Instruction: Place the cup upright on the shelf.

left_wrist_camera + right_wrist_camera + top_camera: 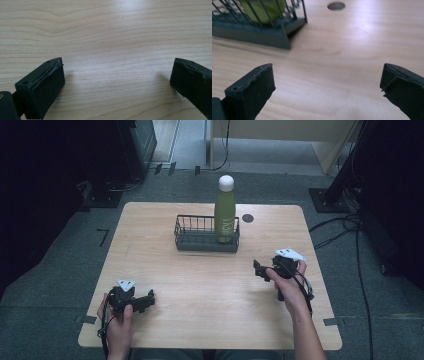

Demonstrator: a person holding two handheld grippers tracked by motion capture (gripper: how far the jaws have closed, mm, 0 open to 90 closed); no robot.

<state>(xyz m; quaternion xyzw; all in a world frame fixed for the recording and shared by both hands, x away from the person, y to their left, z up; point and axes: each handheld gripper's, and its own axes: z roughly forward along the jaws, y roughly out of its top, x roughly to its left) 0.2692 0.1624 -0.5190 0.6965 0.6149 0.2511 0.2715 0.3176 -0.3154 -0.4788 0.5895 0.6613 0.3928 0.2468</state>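
Green bottle (225, 212) with a white cap (226, 182) stands upright in the right end of a dark wire basket (192, 240), which sits at the far middle of the desk (200, 285); a small round hole (247, 218) in the desk lies just right of the basket. The right gripper (265, 269) is held near the right edge, well apart from the basket, aimed toward it; in the right gripper view its fingers (252, 90) stand wide apart with nothing between them, and the basket's near corner and the bottle's green base (262, 8) show at upper left. The left gripper (145, 301) rests low at the near left, far from the basket; in the left gripper view its fingers (42, 85) are likewise spread wide and empty over bare wood. Judged state: neither gripper has engaged the bottle, and the right is the better placed to reach it. Risks: the bottle is tall and narrow, so a sideways nudge from one finger before both close could tip it against the wires or over the rim; a grasp taken too low would foul the basket wall; a smooth body may slip if gripped lightly; lifting at a slant could drag the basket along, since nothing holds it down
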